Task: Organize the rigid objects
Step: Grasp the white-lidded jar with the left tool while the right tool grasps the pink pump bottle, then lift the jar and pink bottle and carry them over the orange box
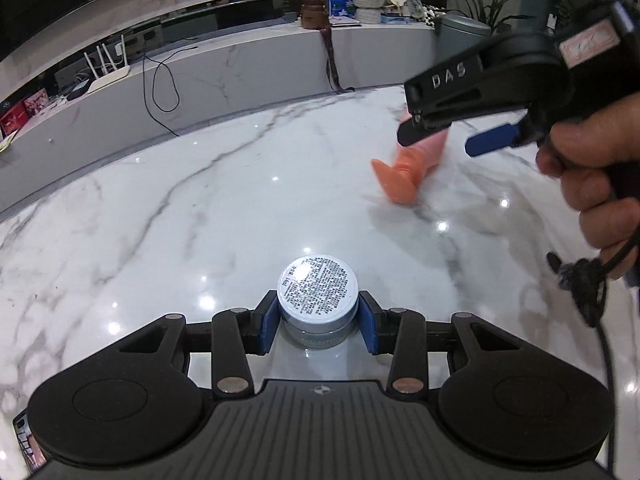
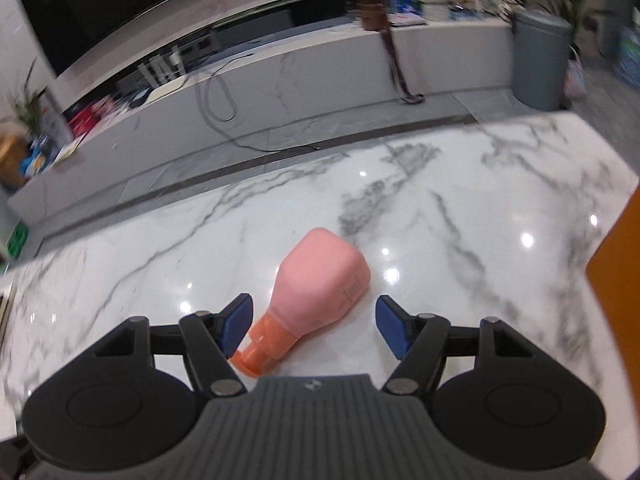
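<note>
A small round jar (image 1: 318, 294) with a pale lid covered in printed text sits between the blue pads of my left gripper (image 1: 318, 320), which is shut on its sides just above the marble table (image 1: 200, 200). A pink bottle (image 2: 320, 284) with an orange cap lies on its side on the table, cap towards me. My right gripper (image 2: 314, 304) hangs over it with its jaws spread and the pads apart from the bottle's body. The left wrist view shows that gripper (image 1: 440, 142) from the side, above the bottle (image 1: 404, 176).
A person's hand (image 1: 592, 184) holds the right gripper's handle. An orange object (image 2: 616, 260) cuts into the right edge of the right wrist view. Beyond the table's far edge run a low marble bench (image 1: 240, 68) and a grey bin (image 2: 540, 60).
</note>
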The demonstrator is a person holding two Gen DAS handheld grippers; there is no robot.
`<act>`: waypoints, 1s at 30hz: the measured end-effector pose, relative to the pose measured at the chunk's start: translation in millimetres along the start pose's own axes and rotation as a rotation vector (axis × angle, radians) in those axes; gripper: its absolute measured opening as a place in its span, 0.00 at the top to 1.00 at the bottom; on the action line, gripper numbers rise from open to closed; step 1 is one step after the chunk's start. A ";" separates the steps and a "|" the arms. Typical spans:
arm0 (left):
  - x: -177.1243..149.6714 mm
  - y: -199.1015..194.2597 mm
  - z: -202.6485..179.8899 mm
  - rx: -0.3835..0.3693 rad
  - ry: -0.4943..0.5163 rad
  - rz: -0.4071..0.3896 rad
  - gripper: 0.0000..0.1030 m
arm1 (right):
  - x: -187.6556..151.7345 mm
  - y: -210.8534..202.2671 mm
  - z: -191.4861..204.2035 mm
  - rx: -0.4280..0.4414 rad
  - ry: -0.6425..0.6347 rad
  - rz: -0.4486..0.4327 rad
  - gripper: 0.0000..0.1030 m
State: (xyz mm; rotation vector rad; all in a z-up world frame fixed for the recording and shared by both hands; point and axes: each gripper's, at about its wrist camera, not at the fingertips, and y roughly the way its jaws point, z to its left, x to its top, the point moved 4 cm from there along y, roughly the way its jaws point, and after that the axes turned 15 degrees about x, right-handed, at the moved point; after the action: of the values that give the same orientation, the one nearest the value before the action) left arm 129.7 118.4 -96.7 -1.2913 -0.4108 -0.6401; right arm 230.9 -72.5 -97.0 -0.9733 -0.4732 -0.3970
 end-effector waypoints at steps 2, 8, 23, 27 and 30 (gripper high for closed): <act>1.0 1.2 2.2 0.001 -0.004 -0.004 0.55 | -1.7 6.5 -0.7 -0.021 0.021 -0.014 0.34; 2.7 3.5 4.3 -0.006 -0.022 -0.010 0.55 | -3.4 20.1 -1.5 -0.057 0.035 -0.044 0.34; 5.3 8.7 11.2 0.000 -0.037 -0.017 0.55 | -5.4 35.0 5.6 -0.107 -0.222 -0.048 0.53; 8.0 10.9 12.3 0.004 -0.052 -0.014 0.55 | -6.2 32.4 5.0 -0.082 -0.233 -0.030 0.56; 11.0 11.8 12.9 -0.003 -0.077 0.006 0.55 | -6.7 28.5 4.3 -0.070 -0.236 -0.021 0.57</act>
State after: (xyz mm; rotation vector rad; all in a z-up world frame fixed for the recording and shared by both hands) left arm 146.5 130.3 -95.8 -1.3225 -0.4690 -0.5877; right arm 239.3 -53.7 -118.2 -1.0896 -0.6873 -0.3200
